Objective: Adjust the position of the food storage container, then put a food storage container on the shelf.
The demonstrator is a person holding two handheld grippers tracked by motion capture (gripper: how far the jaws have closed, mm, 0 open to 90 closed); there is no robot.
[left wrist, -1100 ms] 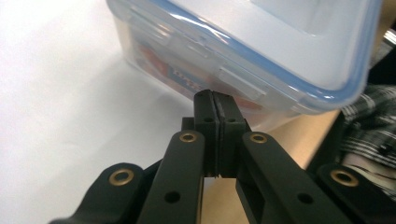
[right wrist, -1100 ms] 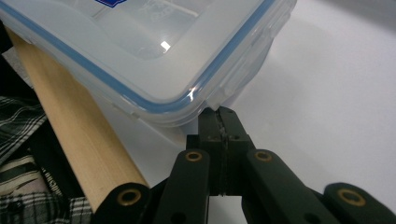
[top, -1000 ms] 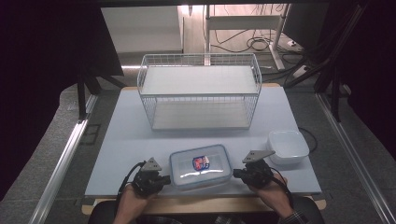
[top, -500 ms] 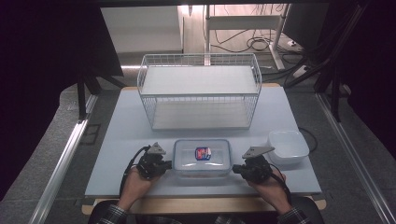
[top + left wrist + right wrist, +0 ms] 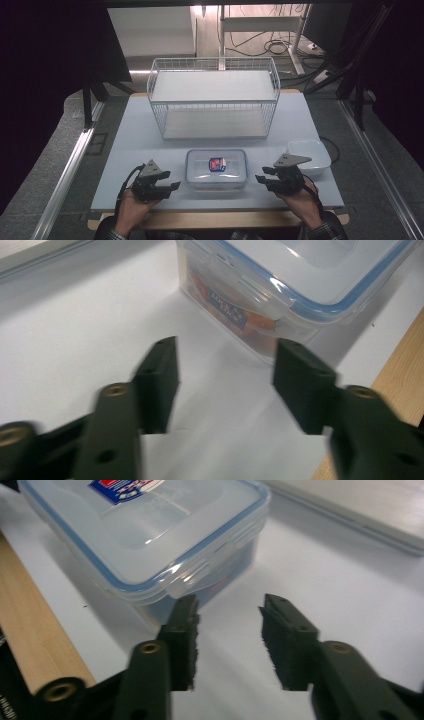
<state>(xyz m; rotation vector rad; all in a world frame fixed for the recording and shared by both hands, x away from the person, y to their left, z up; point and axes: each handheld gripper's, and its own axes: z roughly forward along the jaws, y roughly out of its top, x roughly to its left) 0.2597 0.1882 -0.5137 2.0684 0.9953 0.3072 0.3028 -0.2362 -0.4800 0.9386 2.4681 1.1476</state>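
Both hands hover low, left claw (image 5: 172, 185) and right claw (image 5: 259, 178) facing inward, jaws just opened, nothing between them.

A wire basket (image 5: 214, 97) and seemingly empty white bowl (image 5: 310, 154) sit on the table (image 5: 145, 145).

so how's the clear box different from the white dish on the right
The clear box has a blue-edged lid clipped on, with a label on it; the white dish is open-topped and plain. The box sits between the two hand-held grippers, the dish beyond the right one. Both are rectangular with rounded corners and rest on the table.
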